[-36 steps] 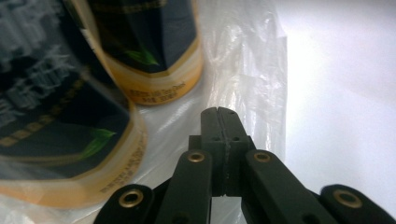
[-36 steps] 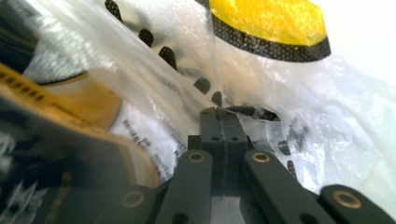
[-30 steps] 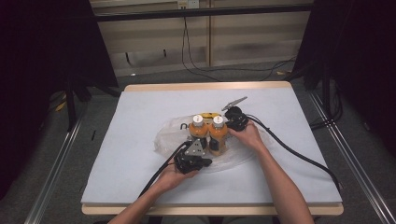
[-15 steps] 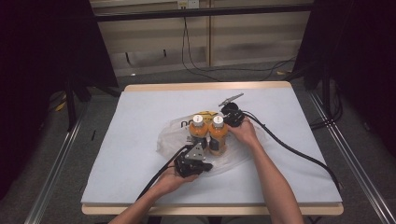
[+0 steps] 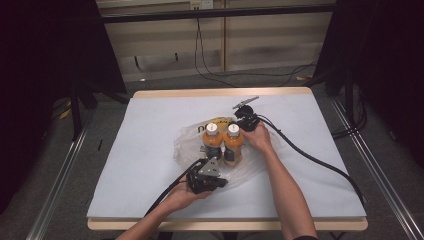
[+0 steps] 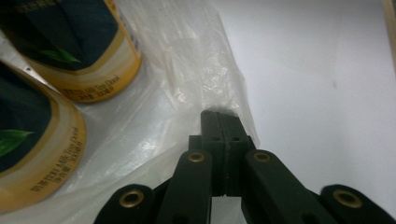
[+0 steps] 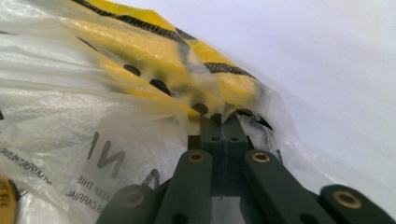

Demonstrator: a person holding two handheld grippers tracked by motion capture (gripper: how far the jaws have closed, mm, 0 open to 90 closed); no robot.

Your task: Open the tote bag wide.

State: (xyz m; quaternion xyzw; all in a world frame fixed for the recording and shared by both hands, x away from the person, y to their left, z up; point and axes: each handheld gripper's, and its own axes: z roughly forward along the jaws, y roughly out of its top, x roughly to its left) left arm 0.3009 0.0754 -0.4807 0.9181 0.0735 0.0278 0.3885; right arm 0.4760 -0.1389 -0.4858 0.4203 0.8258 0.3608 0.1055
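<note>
- High view: table [image 5: 150, 150] with a white top and pale wood edge. Near its middle lies a clear plastic bag [image 5: 187, 145], crumpled and spread flat, with a yellow printed patch at its far end. Two bottles [image 5: 223, 145] stand upright on or in the bag, touching side by side; orange contents, dark labels, white caps. Left claw [image 5: 216, 181] sits at the bag's near edge, held by the left hand [image 5: 182, 196], grey three-cornered plate on top, cable trailing toward the near table edge. Right claw [image 5: 245, 121] sits at the bag's far right edge, just beside the right-hand bottle, held by the right hand [image 5: 260, 137]; its thick black cable runs off across the table to the right.
- Left gripper view: left claw [image 6: 226, 116] clenched, jaws pressed together on a fold of the clear bag [image 6: 205, 84]. Film is thin, glossy, creased. Two bottle bases [image 6: 70, 60] at left; amber bands with small print, dark label with a green leaf motif. Bare white table [image 6: 327, 70] at right.
- Right gripper view: right claw [image 7: 223, 123] clenched on the bag's edge, where the yellow panel with black markings [image 7: 187, 56] is bunched. Grey lettering shows through the film [image 7: 70, 140] at left, not legible as a whole. White table [image 7: 327, 46] behind.
</note>
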